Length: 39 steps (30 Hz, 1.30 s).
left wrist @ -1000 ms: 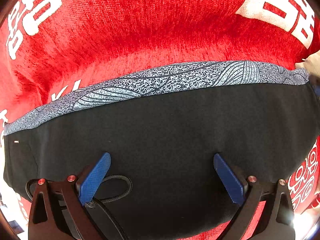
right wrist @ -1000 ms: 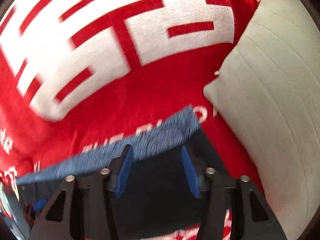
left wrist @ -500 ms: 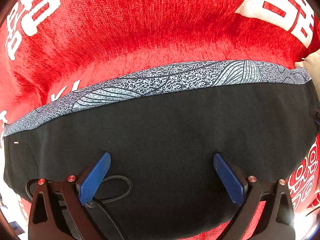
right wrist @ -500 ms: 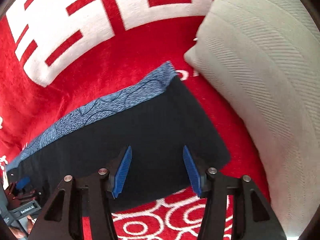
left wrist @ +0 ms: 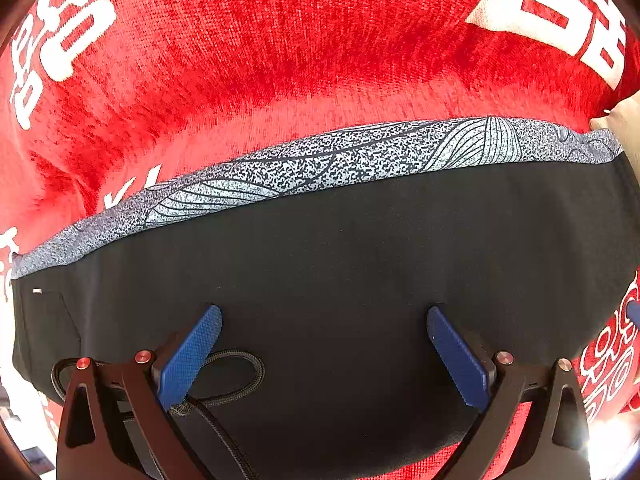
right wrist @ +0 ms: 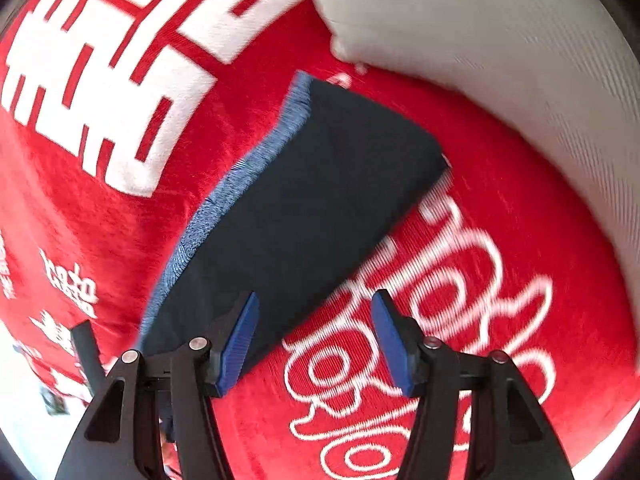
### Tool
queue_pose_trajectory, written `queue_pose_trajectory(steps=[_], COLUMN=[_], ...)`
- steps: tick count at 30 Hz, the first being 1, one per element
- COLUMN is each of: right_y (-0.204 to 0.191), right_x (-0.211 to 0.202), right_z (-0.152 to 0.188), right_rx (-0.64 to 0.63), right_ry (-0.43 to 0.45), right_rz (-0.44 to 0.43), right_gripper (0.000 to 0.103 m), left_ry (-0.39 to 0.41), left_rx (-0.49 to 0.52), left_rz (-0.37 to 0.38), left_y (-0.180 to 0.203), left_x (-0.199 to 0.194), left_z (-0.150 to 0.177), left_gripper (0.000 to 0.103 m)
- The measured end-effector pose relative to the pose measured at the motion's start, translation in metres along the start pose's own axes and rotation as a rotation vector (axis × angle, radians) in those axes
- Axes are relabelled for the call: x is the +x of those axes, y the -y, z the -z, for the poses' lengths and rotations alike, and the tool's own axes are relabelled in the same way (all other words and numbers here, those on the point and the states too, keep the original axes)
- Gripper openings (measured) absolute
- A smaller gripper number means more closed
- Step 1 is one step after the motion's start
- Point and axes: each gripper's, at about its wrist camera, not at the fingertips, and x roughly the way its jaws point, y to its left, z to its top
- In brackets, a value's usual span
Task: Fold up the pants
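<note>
Our left tongs (left wrist: 324, 360) hover spread over the pants (left wrist: 340, 280), which lie flat on the blanket (left wrist: 280, 60); right tongs (right wrist: 314, 340), spread, straddle their near edge for the next fold.

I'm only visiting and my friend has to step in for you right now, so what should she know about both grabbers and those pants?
Left gripper: open, holding nothing, hovering over the black pants.
Right gripper: open, empty, above the pants' end near the grey pillow.
Pants: lying flat as a long strip on the red blanket, patterned grey band along the far edge.
Done: they look folded lengthwise already.
Left: probably fold the strip end to end.
</note>
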Motion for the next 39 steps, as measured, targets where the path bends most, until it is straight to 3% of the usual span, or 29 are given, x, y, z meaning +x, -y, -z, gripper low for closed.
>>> queue_pose_trajectory(steps=[4,7,14,20,27,32,33,35,39], right_y=[0.019,0.033,0.039,0.026,0.026,0.011,0.006,-0.001,-0.015], right_x=[0.003,-0.005,0.019,0.032,0.025,0.045,0.050,0.056,0.045], right_z=[0.016,0.013,0.002,-0.007,0.021,-0.004,-0.010,-0.020,-0.025], right_rx=[0.080,0.123,0.201,0.191,0.204,0.222,0.220,0.214,0.123], right_ry=[0.043,0.080,0.165,0.217,0.238,0.231,0.213,0.160,0.138], right_rz=[-0.077,-0.161,-0.295,-0.324,-0.280,-0.313,-0.312,-0.264,-0.237], right_gripper=[0.063,0.063,0.063,0.063,0.063,0.064,0.062,0.016,0.016], left_ry=[-0.004,-0.005,0.001,0.008,-0.002,0.011,0.011,0.027,0.098], left_rx=[0.002,0.009,0.028,0.039,0.057,0.067,0.071,0.084,0.114], left_rz=[-0.014,-0.032,-0.067,-0.085,-0.099,-0.134,-0.145,-0.139,-0.084], left_y=[0.003,0.007,0.018,0.028,0.035,0.045,0.048,0.057,0.084], left_x=[-0.001,-0.001,-0.004,-0.007,-0.013,-0.021,-0.024,-0.036,-0.067], left_z=[-0.002,-0.003,-0.005,-0.009,-0.015,-0.019,-0.019,-0.020,-0.024], left_gripper=[0.103,0.103,0.103,0.103,0.103,0.103,0.103,0.103,0.094])
